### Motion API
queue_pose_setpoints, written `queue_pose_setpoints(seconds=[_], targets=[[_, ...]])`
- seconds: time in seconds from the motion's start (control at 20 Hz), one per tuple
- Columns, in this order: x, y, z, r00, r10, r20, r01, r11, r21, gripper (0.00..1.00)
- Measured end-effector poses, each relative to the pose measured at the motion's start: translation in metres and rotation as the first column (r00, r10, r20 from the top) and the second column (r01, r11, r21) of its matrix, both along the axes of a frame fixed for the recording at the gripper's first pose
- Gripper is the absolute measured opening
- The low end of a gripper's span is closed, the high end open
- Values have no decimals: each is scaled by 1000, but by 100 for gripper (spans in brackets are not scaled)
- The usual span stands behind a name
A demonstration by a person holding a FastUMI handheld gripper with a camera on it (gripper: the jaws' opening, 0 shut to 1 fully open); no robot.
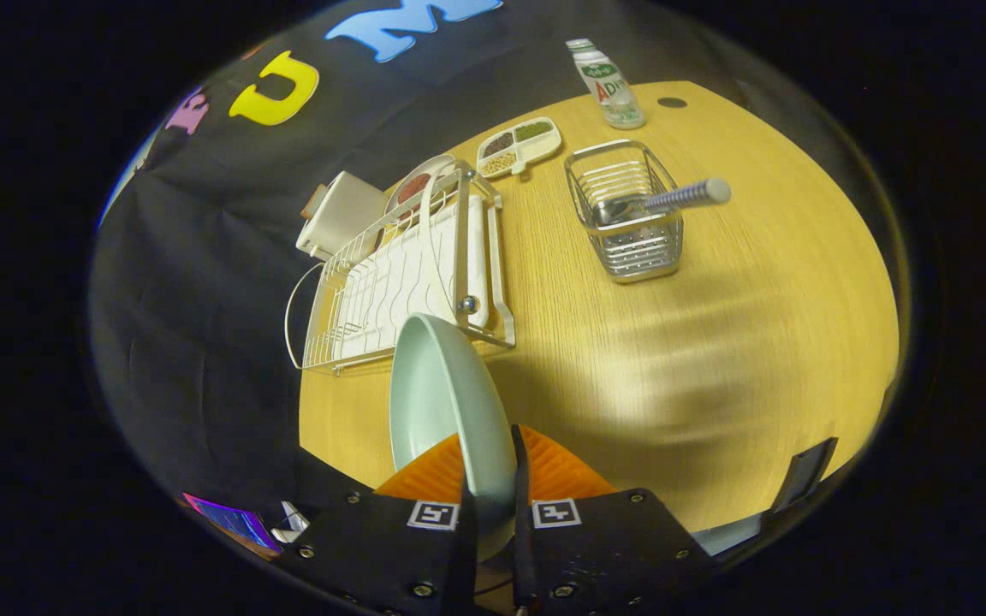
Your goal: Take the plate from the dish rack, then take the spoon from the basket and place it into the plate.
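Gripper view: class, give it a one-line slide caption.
Gripper shut on pale green plate, held on edge above the table; spoon waits in wire basket.

Gripper [493, 479] body: two flat black plates, one per finger, small silver screws at corners and edges. Square black-and-white marker on each plate, at 11 and 1 o'clock of the finger gap. Ribbed pads [557, 470] on the fingers.

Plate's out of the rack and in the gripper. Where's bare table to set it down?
With the gripper shut on the plate, the widest bare table lies nearer than the spoon basket, beside the dish rack. Crowded beyond: sectioned tray, bottle.
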State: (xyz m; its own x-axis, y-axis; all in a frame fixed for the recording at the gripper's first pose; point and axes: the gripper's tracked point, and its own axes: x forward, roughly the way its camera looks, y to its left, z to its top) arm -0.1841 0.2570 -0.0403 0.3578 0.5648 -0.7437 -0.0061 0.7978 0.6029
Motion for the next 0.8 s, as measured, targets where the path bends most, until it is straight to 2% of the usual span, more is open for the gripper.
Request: queue_pose_setpoints(seconds=[0.2,0.5,0.7,0.8], targets=[[-12,1,-33,999,7,-51,-5,1000,24,17],[-12,22,-57,993,-32,-112,52,981,184,17],[-14,25,-79,991,-47,-122,70,979,189,19],[-10,18,-76,994,-72,-86,87,978,187,21]])
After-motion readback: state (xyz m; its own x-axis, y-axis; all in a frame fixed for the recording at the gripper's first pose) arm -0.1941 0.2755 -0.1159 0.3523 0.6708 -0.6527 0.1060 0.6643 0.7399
